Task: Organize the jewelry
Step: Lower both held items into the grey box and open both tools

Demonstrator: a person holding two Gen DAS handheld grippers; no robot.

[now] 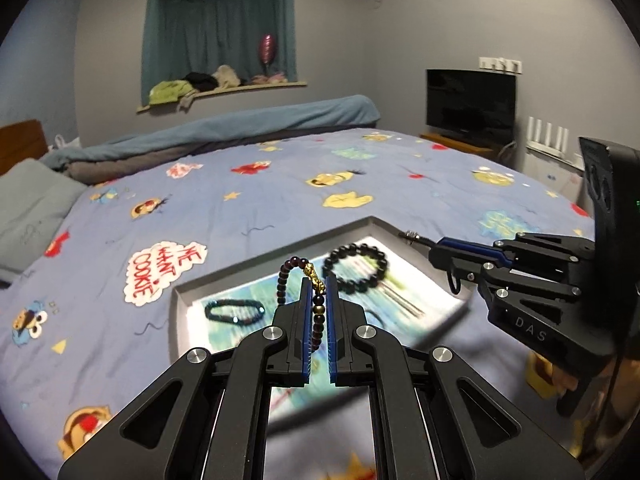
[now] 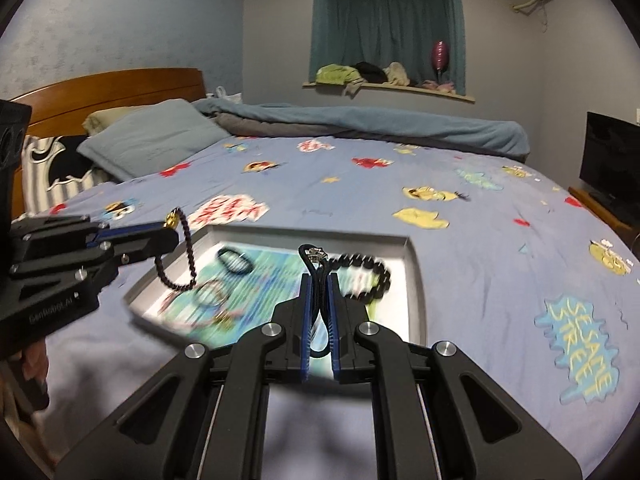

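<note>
Blue-padded, the left gripper (image 1: 319,286) is clamped on a dark red bead bracelet (image 1: 285,280) with a gold charm, held above the tray (image 1: 182,300). The right gripper (image 2: 319,280) pinches a black cord bracelet (image 2: 314,258) over the same tray, where a black bead bracelet (image 1: 356,266) and a teal bracelet (image 1: 234,311) lie on the bedsheet (image 1: 240,208).

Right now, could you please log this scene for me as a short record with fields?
surface: bed with a cartoon-print sheet
tray: grey tray on the bed, printed liner inside
in tray: black bead bracelet, dark band; other pieces too blurred to name
left gripper: shut on dark bead bracelet with a gold charm, held above the tray
right gripper: shut on black cord with a metal clasp, above the tray
</note>
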